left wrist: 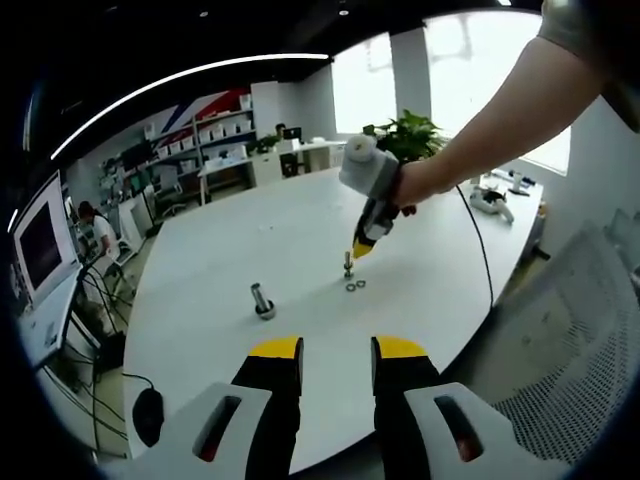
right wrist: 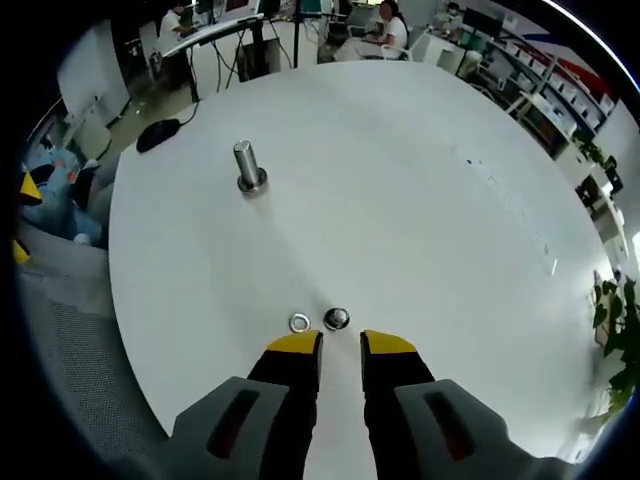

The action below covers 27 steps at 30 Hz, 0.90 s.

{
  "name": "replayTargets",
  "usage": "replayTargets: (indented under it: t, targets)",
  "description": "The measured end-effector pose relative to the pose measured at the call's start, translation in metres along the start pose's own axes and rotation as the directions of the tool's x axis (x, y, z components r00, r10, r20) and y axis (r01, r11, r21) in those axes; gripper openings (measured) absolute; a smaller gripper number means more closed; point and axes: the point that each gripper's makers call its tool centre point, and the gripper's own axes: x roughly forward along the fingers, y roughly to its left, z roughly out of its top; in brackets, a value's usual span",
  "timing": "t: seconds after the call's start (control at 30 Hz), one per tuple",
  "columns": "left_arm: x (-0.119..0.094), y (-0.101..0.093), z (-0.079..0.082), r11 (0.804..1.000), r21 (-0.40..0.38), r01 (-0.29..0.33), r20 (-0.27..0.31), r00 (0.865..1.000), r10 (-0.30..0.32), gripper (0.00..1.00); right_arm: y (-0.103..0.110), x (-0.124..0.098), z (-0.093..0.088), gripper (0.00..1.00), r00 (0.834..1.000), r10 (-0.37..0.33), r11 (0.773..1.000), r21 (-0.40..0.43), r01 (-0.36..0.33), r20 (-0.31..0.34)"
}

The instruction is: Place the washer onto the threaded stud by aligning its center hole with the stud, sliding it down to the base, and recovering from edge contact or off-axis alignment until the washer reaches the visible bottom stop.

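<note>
With its fingers a little apart and empty, the right gripper (right wrist: 341, 345) should close squarely on the washer (right wrist: 299, 322) just beside the stud (right wrist: 336, 319).

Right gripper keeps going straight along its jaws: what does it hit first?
Probably the stud, just past the tips of the right gripper, with the washer lying slightly to one side of that line. Depth is unclear, so it might meet the table first.

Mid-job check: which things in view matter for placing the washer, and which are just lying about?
For the job:
washer
small metal piece beside it, possibly a short stud
tall stud
right tool, open, just short of the washer

Lying about:
computer mouse at the table edge
potted plant
monitor
</note>
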Motion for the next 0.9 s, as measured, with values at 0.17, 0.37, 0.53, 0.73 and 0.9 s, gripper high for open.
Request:
replayTargets:
  t: [0.17, 0.37, 0.53, 0.73, 0.9]
  targets:
    - [0.0, 0.001, -0.001, 1.0, -0.004, -0.004, -0.001, 1.0, 0.004, 0.25, 0.004, 0.002, -0.01, 0.17, 1.0, 0.007, 1.0, 0.01, -0.006, -0.009]
    - [0.0, 0.001, -0.001, 1.0, 0.001, -0.007, -0.004, 1.0, 0.007, 0.25, 0.007, 0.003, -0.013, 0.17, 1.0, 0.01, 1.0, 0.014, -0.01, -0.007]
    - [0.0, 0.001, -0.002, 1.0, 0.003, -0.008, -0.007, 1.0, 0.008, 0.25, 0.009, 0.005, -0.013, 0.17, 1.0, 0.015, 1.0, 0.02, -0.015, -0.004]
    - [0.0, 0.001, -0.002, 1.0, 0.004, -0.009, -0.012, 1.0, 0.009, 0.25, 0.012, 0.009, -0.015, 0.17, 1.0, 0.019, 1.0, 0.017, -0.019, 0.0]
    - [0.001, 0.001, -0.003, 1.0, 0.005, -0.01, -0.013, 1.0, 0.01, 0.25, 0.015, 0.012, -0.017, 0.17, 1.0, 0.026, 0.999, 0.019, -0.026, -0.006]
